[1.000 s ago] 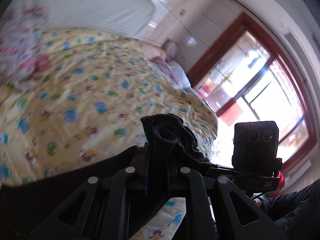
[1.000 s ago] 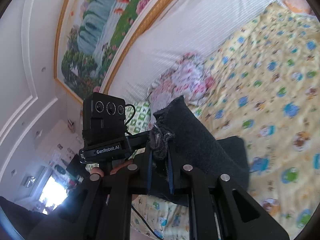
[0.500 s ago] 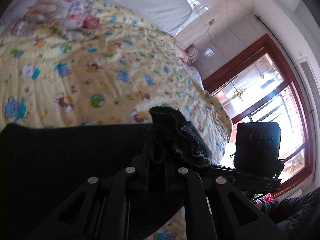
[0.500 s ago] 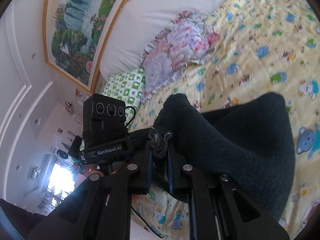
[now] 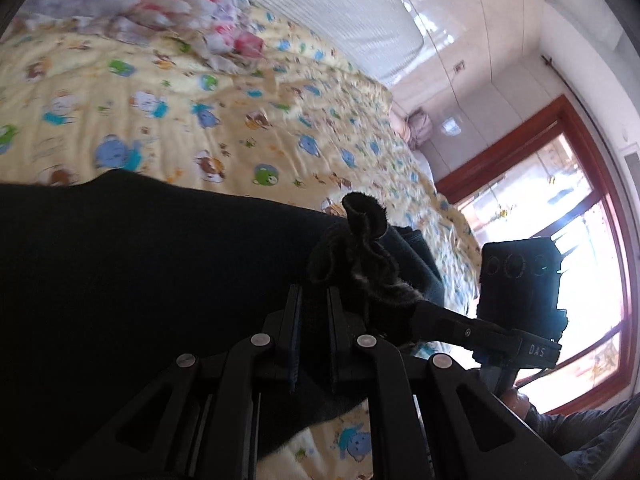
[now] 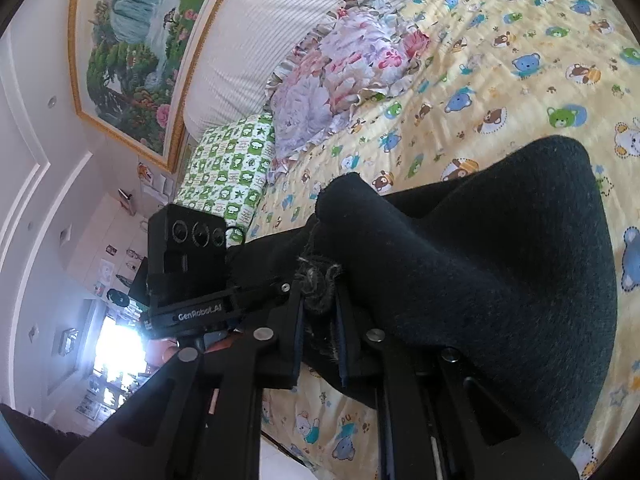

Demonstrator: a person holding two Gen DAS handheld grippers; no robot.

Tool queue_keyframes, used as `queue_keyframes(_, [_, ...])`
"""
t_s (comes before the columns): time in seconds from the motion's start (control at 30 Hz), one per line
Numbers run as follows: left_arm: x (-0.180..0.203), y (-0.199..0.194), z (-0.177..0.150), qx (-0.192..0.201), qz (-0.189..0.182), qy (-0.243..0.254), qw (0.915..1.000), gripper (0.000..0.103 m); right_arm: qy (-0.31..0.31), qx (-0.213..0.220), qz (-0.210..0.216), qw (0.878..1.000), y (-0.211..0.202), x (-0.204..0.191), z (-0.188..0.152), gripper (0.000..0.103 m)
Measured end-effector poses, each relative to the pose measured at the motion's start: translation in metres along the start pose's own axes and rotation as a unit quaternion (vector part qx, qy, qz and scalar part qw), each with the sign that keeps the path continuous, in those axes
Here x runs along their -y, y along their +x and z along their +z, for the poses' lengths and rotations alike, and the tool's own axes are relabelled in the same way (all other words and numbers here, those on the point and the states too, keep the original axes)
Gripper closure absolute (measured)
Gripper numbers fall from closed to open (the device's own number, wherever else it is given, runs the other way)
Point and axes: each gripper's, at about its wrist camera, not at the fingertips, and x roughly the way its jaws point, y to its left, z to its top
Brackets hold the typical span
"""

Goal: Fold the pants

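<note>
The black fleece pants (image 5: 140,264) stretch across the lower left of the left wrist view, over a yellow cartoon-print bedspread (image 5: 224,120). My left gripper (image 5: 314,300) is shut on a bunched edge of the pants. In the right wrist view the same pants (image 6: 500,280) drape to the right over the bedspread (image 6: 500,80). My right gripper (image 6: 318,300) is shut on a frayed corner of the pants. Each gripper's partner shows as a black camera block beside it.
A floral ruffled pillow (image 6: 344,72) and a green-patterned pillow (image 6: 228,164) lie at the head of the bed under a white headboard (image 6: 280,36). A red-framed window (image 5: 568,216) stands past the bed's far edge. A landscape painting (image 6: 132,40) hangs above.
Both grippers have come down toward the bed with the pants held. The fabric now spreads wider over the bedspread and fills more of both views.
</note>
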Motion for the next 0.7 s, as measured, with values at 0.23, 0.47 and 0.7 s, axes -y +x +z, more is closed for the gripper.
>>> queue_keyframes(0.23, [-0.004, -0.031, -0.017, 0.032, 0.048, -0.027, 0.998, 0.094, -0.02, -0.006, 0.009, 1.0, 0.004, -0.017, -0.003, 0.049])
queue_keyframes(0.47, [-0.008, -0.061, -0.032, 0.064, 0.056, -0.056, 0.9948, 0.094, -0.019, -0.007, 0.021, 1.0, 0.003, -0.025, -0.004, 0.048])
queue_keyframes(0.7, [-0.009, -0.08, -0.044, 0.085, 0.076, -0.071, 0.9909, 0.09, -0.029, -0.011, 0.03, 0.999, 0.004, -0.035, -0.003, 0.048])
